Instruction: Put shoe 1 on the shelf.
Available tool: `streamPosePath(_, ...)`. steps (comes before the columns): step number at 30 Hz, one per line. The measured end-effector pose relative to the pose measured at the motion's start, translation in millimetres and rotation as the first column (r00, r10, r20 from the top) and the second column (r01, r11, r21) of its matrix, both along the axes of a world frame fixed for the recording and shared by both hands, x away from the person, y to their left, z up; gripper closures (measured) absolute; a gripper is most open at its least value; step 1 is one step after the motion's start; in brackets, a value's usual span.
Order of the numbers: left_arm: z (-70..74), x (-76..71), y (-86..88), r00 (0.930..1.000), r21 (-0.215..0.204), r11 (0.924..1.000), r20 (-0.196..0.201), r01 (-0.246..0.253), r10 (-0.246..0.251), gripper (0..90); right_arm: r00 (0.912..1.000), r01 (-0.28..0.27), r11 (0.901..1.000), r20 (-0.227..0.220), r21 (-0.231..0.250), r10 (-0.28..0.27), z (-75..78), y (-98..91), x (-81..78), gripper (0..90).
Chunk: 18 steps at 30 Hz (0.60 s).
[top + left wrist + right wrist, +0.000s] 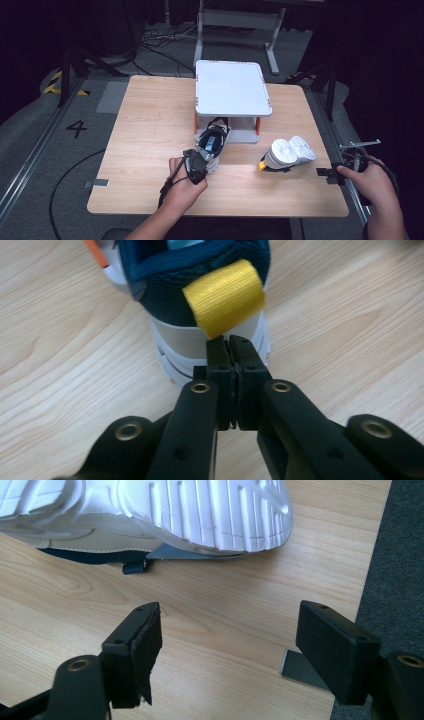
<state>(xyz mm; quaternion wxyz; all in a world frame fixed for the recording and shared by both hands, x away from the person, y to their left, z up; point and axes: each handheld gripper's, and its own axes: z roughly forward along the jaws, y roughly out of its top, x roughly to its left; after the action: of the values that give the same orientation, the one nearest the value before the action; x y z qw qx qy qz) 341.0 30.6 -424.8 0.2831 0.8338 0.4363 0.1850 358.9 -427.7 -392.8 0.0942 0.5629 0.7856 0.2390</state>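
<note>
The blue shoe (212, 142) stands upright just in front of the white stand (232, 89), heel toward me. My left gripper (231, 347) has its jaws pressed together beneath the yellow heel loop (225, 297). The other shoe (289, 152) lies sole-up to the stand's right; my right gripper (230, 630), spread wide, sits near it
</note>
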Motion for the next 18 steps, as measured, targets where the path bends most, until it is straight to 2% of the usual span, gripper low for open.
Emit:
streamPosePath(3, -0.5, 5.2, -6.6, 0.9999, -0.010, 0.9999, 0.015, 0.002, -0.002, 86.4, 1.0000, 0.000, 1.0000, 0.003, 0.009, 0.000, 1.0, -1.0, -1.7, 27.2)
streamPosePath(7, 0.1, 16.4, -17.5, 0.9993, -0.048, 0.9987, 0.035, 0.013, -0.011, 85.4, 1.0000, 0.008, 1.0000, -0.002, 0.004, -0.008, 0.4, -3.5, -3.3, 27.1)
streamPosePath(9, 0.0, 22.6, -26.0, 0.9986, -0.049, 0.9983, 0.044, 0.032, -0.030, 84.8, 1.0000, 0.008, 1.0000, -0.002, 0.004, -0.008, 0.1, -3.6, -3.6, 27.2)
streamPosePath(13, 0.8, 34.5, -35.6, 0.9969, -0.068, 0.9971, 0.073, 0.034, -0.029, 84.6, 1.0000, 0.008, 0.9999, -0.006, 0.008, -0.008, -0.7, -3.1, -3.7, 27.1)
streamPosePath(16, 4.0, 42.8, -39.9, 0.9971, -0.093, 0.9946, 0.064, 0.046, -0.040, 86.9, 0.9999, 0.011, 0.9999, -0.009, 0.005, -0.011, -1.8, -3.6, -3.4, 27.1)
streamPosePath(18, 5.8, 46.3, -44.9, 0.9950, -0.085, 0.9949, 0.088, 0.054, -0.046, 87.2, 0.9999, 0.009, 1.0000, -0.009, 0.002, -0.009, -2.6, -3.5, -3.0, 27.1)
